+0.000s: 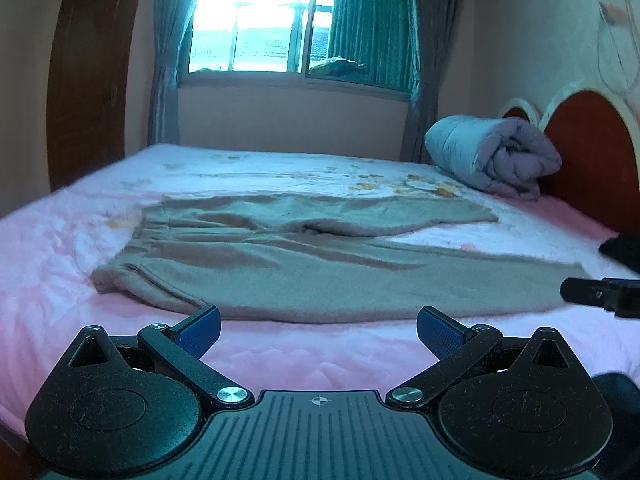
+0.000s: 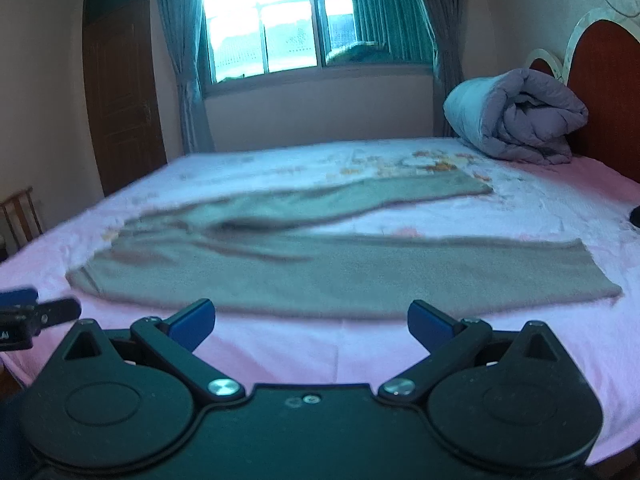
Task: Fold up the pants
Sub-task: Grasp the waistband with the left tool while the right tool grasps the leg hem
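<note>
Closest in, the left gripper hangs over the near edge of the bed with its blue-padded fingers spread wide, holding nothing and touching nothing; only pink bedsheet shows between them. The right gripper is the same: fingers wide apart, empty, poised above the pink sheet. Each gripper pokes into the other's view, the right one at the right edge of the left wrist frame, the left one at the lower left edge of the right wrist frame.

Just beyond both sets of fingertips lie the pants, a grey-beige pair spread flat across the bed. The waistband sits toward the left of the frame, slightly rumpled, and the two legs run out to the right, parted in a narrow V. The nearer leg's long edge lies just ahead of the fingers, not touching them.

Farther back, at the right, a rolled grey quilt rests against the red headboard. Behind the bed, a bright window with curtains fills the upper middle, and a brown door stands at the left.
</note>
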### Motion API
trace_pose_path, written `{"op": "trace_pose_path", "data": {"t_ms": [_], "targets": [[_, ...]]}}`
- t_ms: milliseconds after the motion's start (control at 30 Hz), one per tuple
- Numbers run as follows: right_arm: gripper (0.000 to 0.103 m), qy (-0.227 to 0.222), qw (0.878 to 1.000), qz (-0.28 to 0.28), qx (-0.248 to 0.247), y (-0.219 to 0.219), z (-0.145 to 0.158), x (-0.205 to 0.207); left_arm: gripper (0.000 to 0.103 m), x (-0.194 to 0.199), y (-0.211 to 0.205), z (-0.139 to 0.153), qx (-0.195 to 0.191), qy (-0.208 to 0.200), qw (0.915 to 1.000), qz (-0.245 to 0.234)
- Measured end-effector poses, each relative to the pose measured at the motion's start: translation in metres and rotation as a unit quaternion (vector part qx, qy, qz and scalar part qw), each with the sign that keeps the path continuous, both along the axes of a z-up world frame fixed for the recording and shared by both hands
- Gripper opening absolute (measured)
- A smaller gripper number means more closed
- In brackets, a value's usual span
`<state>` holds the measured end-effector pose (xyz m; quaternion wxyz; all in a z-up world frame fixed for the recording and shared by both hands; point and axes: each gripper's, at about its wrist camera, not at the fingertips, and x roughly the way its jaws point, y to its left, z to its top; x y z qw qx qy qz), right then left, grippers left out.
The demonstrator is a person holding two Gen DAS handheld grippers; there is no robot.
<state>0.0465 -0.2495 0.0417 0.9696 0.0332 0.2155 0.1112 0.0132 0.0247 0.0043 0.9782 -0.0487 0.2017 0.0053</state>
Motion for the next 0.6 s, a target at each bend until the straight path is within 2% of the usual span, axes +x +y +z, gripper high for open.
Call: {"op": "trace_pose_path", "data": {"t_ms": [167,233,400,500,600], "targets": [[0.097,-0.004,1.000,-0.014,0.020,-0.008,0.016,0.035,0.103,0.028,0.047,0.009,-0.002,0.002,0.9989,0.046],[0.097,-0.011,1.000,-0.012,0.022,-0.006,0.025,0.049,0.103,0.045,0.068,0.014,0.011,0.012,0.9980,0.061],[0.097,-0.025,1.000,-0.003,0.008,0.002,0.042,0.087,0.103,0.086,0.126,0.027,0.024,0.011,0.9973,0.068],[0.097,-0.025,1.000,0.000,-0.001,0.008,0.047,0.112,0.103,0.122,0.168,0.035,0.011,0.030,0.9968,0.073],[0.097,-0.022,1.000,0.001,-0.005,0.016,0.047,0.142,0.103,0.163,0.199,0.035,0.019,0.045,0.9951,0.085]]}}
